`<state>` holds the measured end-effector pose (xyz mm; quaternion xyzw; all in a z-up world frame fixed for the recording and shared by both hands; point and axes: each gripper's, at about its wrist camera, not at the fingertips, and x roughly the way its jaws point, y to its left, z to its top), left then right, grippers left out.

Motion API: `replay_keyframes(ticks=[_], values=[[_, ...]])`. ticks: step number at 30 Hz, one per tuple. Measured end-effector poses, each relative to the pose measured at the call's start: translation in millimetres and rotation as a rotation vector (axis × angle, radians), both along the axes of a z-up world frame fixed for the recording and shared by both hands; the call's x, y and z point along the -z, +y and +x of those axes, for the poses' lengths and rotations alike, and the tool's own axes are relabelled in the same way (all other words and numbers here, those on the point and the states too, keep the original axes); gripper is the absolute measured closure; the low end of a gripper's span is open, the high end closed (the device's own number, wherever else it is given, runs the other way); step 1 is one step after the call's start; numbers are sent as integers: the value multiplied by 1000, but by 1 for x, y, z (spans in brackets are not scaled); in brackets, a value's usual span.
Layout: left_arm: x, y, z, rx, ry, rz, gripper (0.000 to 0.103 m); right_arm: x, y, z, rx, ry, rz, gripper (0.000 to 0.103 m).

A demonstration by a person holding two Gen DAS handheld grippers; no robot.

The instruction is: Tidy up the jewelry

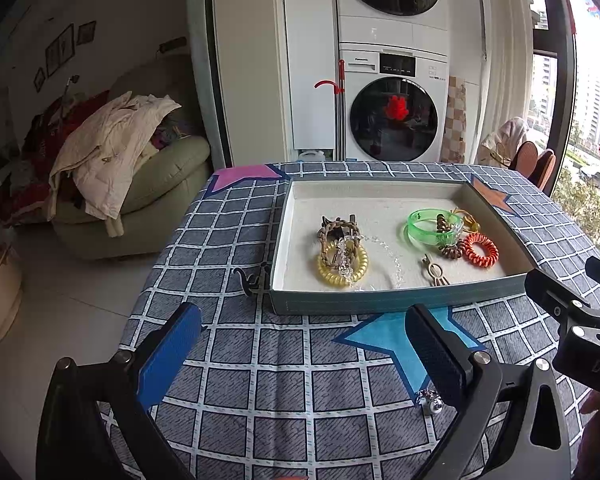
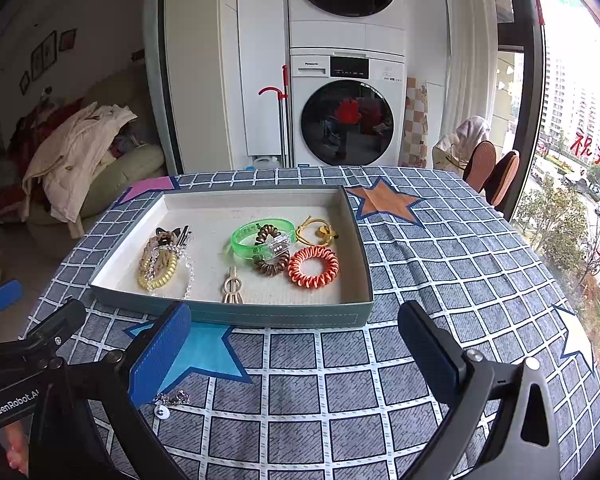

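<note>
Both the left tool [image 1: 304,354] and right tool [image 2: 294,348] stood spread apart, empty. The silver earring [image 2: 168,402] lay on the surface beside the right tool's left finger; shifting left, descending squarely and pinching gently seemed wise, then carrying it ahead into the tray [image 2: 236,314].

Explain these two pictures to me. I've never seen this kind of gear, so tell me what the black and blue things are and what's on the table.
They are two hand-held grippers, each with a camera looking along its blue-padded jaws. One picture comes from the left gripper, the other from the right gripper. Both stand open and hold nothing. On the checked tablecloth sits a shallow tray holding hair ties, a green bangle, a clear bead chain and a beige hair clip. A small silver trinket lies outside on the cloth, near the grippers.
</note>
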<state>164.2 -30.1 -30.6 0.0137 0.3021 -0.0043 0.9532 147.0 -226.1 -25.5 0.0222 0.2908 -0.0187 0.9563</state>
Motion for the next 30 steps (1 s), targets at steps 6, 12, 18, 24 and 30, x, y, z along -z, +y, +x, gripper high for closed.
replay_keyframes(ticks=[6, 12, 18, 24, 30], values=[[0, 0, 0, 0, -1, 0, 0, 0, 0, 0, 0, 0, 0, 0], [-1, 0, 0, -1, -1, 3, 0, 0, 0, 0, 0, 0, 0, 0], [-1, 0, 0, -5, -3, 4, 0, 0, 0, 0, -1, -1, 0, 0], [-2, 2, 0, -6, -3, 6, 0, -1, 0, -1, -2, -2, 0, 0], [-2, 2, 0, -4, -2, 6, 0, -1, 0, -1, -2, -2, 0, 0]])
